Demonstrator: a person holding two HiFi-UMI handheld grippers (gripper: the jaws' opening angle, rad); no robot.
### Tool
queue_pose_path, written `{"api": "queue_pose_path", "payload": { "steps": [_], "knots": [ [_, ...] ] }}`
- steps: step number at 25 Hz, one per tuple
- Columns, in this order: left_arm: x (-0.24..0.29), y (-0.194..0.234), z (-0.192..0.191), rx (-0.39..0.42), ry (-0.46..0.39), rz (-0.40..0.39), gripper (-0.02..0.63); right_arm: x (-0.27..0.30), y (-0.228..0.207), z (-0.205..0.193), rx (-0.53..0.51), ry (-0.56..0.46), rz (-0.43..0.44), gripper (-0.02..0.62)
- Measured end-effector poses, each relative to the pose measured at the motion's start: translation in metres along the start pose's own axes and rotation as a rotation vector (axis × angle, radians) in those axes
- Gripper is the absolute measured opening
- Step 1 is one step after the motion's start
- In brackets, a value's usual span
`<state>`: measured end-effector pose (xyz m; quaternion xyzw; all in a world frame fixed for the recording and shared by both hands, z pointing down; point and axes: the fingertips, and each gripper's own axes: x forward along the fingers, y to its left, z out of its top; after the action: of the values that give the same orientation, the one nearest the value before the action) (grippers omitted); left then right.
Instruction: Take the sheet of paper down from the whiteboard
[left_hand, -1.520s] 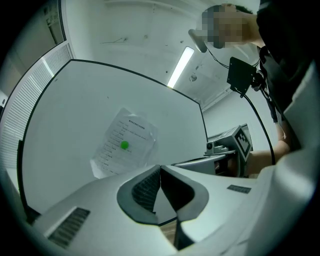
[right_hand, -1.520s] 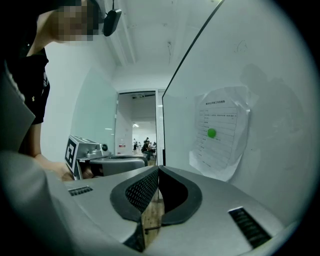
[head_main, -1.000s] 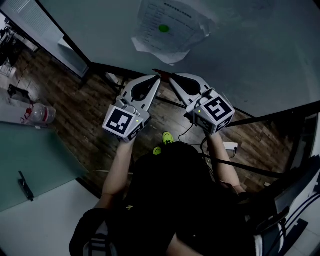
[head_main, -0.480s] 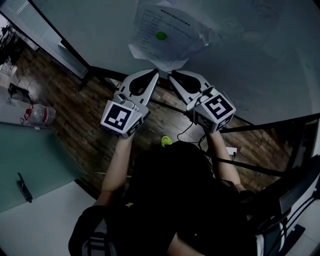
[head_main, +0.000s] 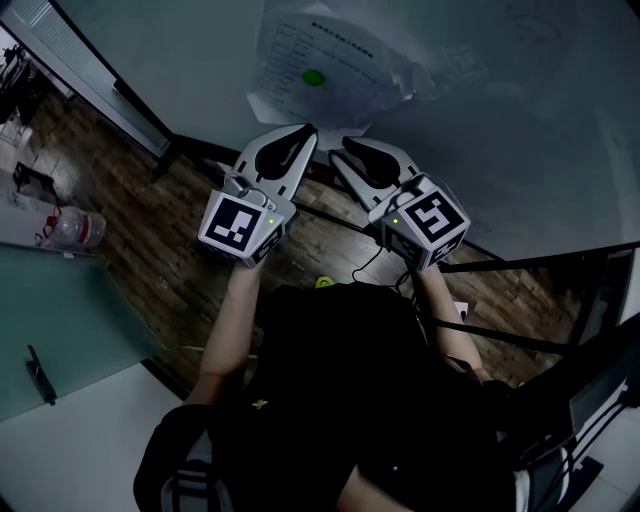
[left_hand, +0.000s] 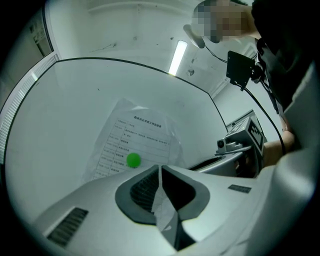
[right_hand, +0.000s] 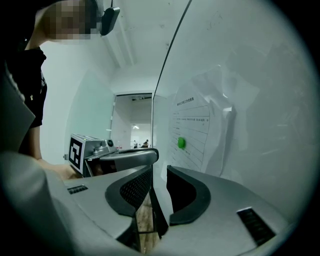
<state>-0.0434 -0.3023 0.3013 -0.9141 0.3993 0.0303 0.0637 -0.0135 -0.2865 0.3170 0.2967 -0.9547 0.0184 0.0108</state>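
Observation:
The sheet of paper (head_main: 325, 65) sits in a crinkled clear sleeve on the whiteboard (head_main: 520, 120), held by a round green magnet (head_main: 313, 77). My left gripper (head_main: 308, 131) is just below the sheet's lower edge. Its jaws are starting to open, the tips are still almost together, and nothing is between them. My right gripper (head_main: 341, 152) is beside it, a little lower. Its jaws are opening with a clear gap and nothing in it. In the left gripper view the sheet (left_hand: 135, 140) and magnet (left_hand: 133, 160) are just beyond the gripper (left_hand: 160, 167). In the right gripper view the sheet (right_hand: 197, 130) is ahead and right of the gripper (right_hand: 159, 169).
The whiteboard's dark stand bars (head_main: 520, 240) run below the board over a wooden floor (head_main: 150, 230). A plastic water bottle (head_main: 75, 228) stands on a surface at the left. A pale table (head_main: 60, 310) with a small dark object (head_main: 38, 372) is at the lower left.
Both grippers have moved up toward the lower edge of the sheet. The right jaws have spread apart. The left jaws look much the same.

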Motion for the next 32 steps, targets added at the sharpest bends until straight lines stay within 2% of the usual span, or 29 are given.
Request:
{"api": "queue_pose_path", "payload": {
  "steps": [10, 16, 27, 31, 32],
  "knots": [
    [0.015, 0.017, 0.008, 0.095, 0.008, 0.029, 0.063, 0.003, -0.008, 0.002, 0.000, 0.009, 0.017, 0.115],
    [0.024, 0.026, 0.010, 0.204, 0.037, 0.045, 0.110, 0.005, -0.015, 0.001, 0.009, 0.018, -0.009, 0.120],
    [0.043, 0.041, 0.013, 0.252, 0.037, 0.041, 0.155, 0.013, -0.027, -0.004, 0.032, 0.023, -0.044, 0.127],
    [0.039, 0.040, 0.015, 0.291, 0.042, 0.070, 0.157, 0.010, -0.027, -0.004, 0.031, 0.018, -0.050, 0.129],
    [0.038, 0.040, 0.016, 0.297, 0.043, 0.083, 0.182, 0.009, -0.026, -0.004, 0.031, 0.017, -0.049, 0.129]
  ]
}}
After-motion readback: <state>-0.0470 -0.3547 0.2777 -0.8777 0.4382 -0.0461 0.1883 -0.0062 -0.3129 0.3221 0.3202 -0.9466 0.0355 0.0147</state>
